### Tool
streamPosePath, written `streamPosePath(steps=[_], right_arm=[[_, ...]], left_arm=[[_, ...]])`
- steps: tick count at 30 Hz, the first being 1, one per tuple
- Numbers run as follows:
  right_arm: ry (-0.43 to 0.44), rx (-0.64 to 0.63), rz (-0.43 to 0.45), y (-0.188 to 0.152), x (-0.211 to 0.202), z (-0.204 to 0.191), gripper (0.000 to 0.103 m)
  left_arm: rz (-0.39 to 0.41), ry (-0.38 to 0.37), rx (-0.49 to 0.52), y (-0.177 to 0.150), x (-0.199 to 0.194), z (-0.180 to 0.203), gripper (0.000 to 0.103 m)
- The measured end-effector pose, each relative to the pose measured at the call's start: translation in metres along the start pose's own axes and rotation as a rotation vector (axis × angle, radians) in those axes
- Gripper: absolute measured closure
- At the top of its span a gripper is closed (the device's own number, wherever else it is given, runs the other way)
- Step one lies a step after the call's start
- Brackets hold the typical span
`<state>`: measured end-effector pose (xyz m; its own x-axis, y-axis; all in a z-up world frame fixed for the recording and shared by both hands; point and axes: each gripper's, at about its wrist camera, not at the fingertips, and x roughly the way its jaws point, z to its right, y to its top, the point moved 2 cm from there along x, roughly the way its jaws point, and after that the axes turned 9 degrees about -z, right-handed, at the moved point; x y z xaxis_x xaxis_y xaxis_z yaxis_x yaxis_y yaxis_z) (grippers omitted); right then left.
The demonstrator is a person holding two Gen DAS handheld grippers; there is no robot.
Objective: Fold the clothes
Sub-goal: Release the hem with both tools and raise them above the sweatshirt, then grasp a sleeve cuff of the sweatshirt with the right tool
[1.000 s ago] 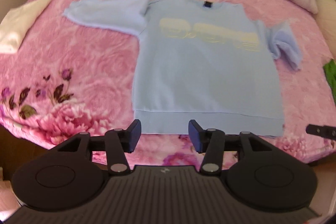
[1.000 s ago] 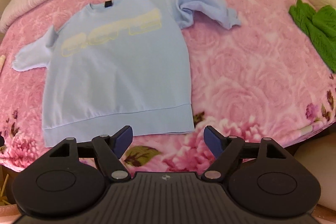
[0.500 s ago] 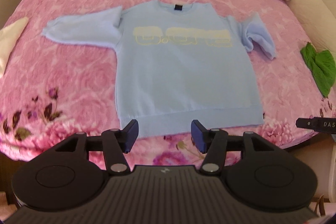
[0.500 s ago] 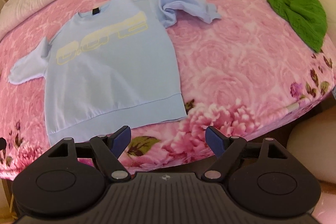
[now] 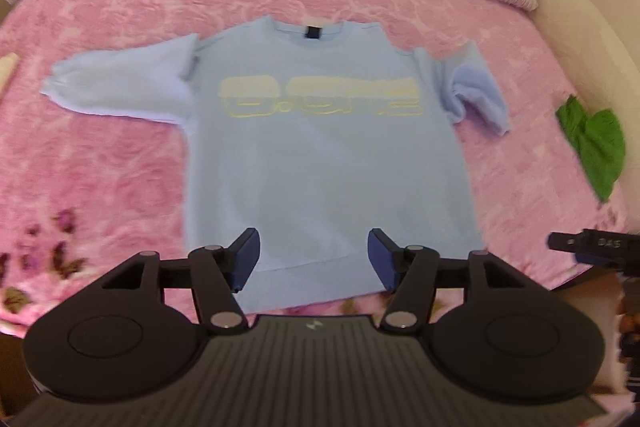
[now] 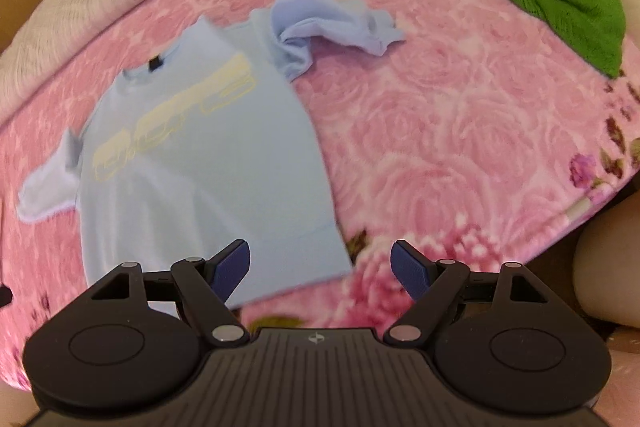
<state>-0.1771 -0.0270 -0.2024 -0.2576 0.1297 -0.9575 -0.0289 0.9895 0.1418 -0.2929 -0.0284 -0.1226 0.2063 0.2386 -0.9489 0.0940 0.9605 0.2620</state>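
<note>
Light-blue sweatshirt (image 5: 320,155) flat, face-up on pink bedspread (image 5: 112,163) — one sleeve crumpled.

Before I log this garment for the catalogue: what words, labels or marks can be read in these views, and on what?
"DAS": white letters on the black gripper part at the right edge of the left wrist view.
Pale yellow chest print on the light blue sweatshirt: too blurred to read.
Dark neck tag: no text legible.

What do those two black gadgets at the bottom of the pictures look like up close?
Both look alike. The left gripper and the right gripper each have a black ribbed body with a small pale logo, two round black discs at the sides, and black link arms joined by silver pivot pins. Each ends in two dark blue finger pads. No cables or sleeves show.
</note>
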Motion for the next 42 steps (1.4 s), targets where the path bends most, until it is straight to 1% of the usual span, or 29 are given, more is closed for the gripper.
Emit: streamPosePath(steps=[3, 6, 7, 8, 9, 10, 11, 14, 16, 19, 22, 24, 25, 26, 28, 30, 31, 32, 33, 35, 36, 38, 41, 42], right_arm=[[0.085, 0.054, -0.013, 0.034, 0.016, 0.033, 0.024], [0.153, 0.111, -0.035, 0.077, 0.038, 0.064, 0.027], [0.177, 0.127, -0.033, 0.091, 0.045, 0.074, 0.032], [0.200, 0.147, -0.034, 0.104, 0.052, 0.083, 0.040], [0.224, 0.166, -0.034, 0.118, 0.060, 0.092, 0.043], [0.254, 0.192, -0.038, 0.133, 0.069, 0.102, 0.052], [0.276, 0.215, -0.037, 0.146, 0.077, 0.111, 0.058], [0.330, 0.295, -0.014, 0.183, 0.101, 0.135, 0.060], [0.372, 0.371, 0.010, 0.204, 0.119, 0.150, 0.061], [0.424, 0.481, 0.044, 0.229, 0.146, 0.172, 0.079], [0.459, 0.575, 0.052, 0.246, 0.173, 0.185, 0.078], [0.484, 0.614, 0.051, 0.256, 0.188, 0.190, 0.072], [0.453, 0.611, 0.041, 0.261, 0.194, 0.188, 0.061], [0.413, 0.606, 0.027, 0.265, 0.199, 0.186, 0.058], [0.382, 0.605, 0.008, 0.271, 0.208, 0.182, 0.059], [0.391, 0.605, 0.016, 0.273, 0.212, 0.179, 0.074], [0.398, 0.592, 0.016, 0.275, 0.211, 0.178, 0.084], [0.402, 0.574, 0.026, 0.276, 0.208, 0.177, 0.086], [0.394, 0.548, 0.056, 0.277, 0.200, 0.176, 0.086], [0.358, 0.493, 0.162, 0.276, 0.172, 0.178, 0.087], [0.343, 0.494, 0.234, 0.273, 0.154, 0.185, 0.087], [0.314, 0.520, 0.372, 0.263, 0.118, 0.203, 0.087], [0.228, 0.586, 0.503, 0.247, 0.078, 0.241, 0.087], [0.193, 0.595, 0.524, 0.243, 0.069, 0.252, 0.088]], left_arm=[[0.002, -0.007, -0.041, 0.024, 0.019, 0.016, 0.046], [0.005, -0.014, -0.099, 0.050, 0.040, 0.033, 0.044], [0.004, -0.018, -0.116, 0.061, 0.048, 0.039, 0.044], [0.004, -0.019, -0.131, 0.070, 0.056, 0.046, 0.044], [0.003, -0.016, -0.145, 0.079, 0.065, 0.052, 0.044], [0.001, -0.019, -0.158, 0.088, 0.074, 0.058, 0.044], [-0.001, -0.025, -0.169, 0.096, 0.082, 0.064, 0.044], [-0.012, -0.047, -0.196, 0.121, 0.105, 0.080, 0.044], [-0.009, -0.047, -0.201, 0.134, 0.114, 0.087, 0.044], [-0.008, -0.046, -0.207, 0.150, 0.126, 0.093, 0.044], [-0.021, -0.041, -0.218, 0.157, 0.135, 0.091, 0.044], [-0.034, -0.032, -0.226, 0.159, 0.140, 0.087, 0.044], [-0.041, -0.026, -0.233, 0.159, 0.142, 0.085, 0.044], [-0.048, -0.019, -0.241, 0.160, 0.144, 0.083, 0.044], [-0.062, -0.007, -0.258, 0.160, 0.149, 0.078, 0.044], [-0.071, -0.007, -0.272, 0.160, 0.150, 0.075, 0.044], [-0.073, -0.010, -0.275, 0.160, 0.151, 0.075, 0.044], [-0.074, -0.012, -0.272, 0.162, 0.152, 0.075, 0.044], [-0.074, -0.012, -0.267, 0.163, 0.152, 0.076, 0.044], [-0.073, -0.012, -0.255, 0.167, 0.153, 0.079, 0.044], [-0.070, -0.017, -0.252, 0.169, 0.152, 0.081, 0.044], [-0.063, -0.029, -0.247, 0.173, 0.152, 0.084, 0.044], [-0.053, -0.050, -0.235, 0.178, 0.150, 0.090, 0.044], [-0.052, -0.054, -0.231, 0.179, 0.151, 0.091, 0.044]])
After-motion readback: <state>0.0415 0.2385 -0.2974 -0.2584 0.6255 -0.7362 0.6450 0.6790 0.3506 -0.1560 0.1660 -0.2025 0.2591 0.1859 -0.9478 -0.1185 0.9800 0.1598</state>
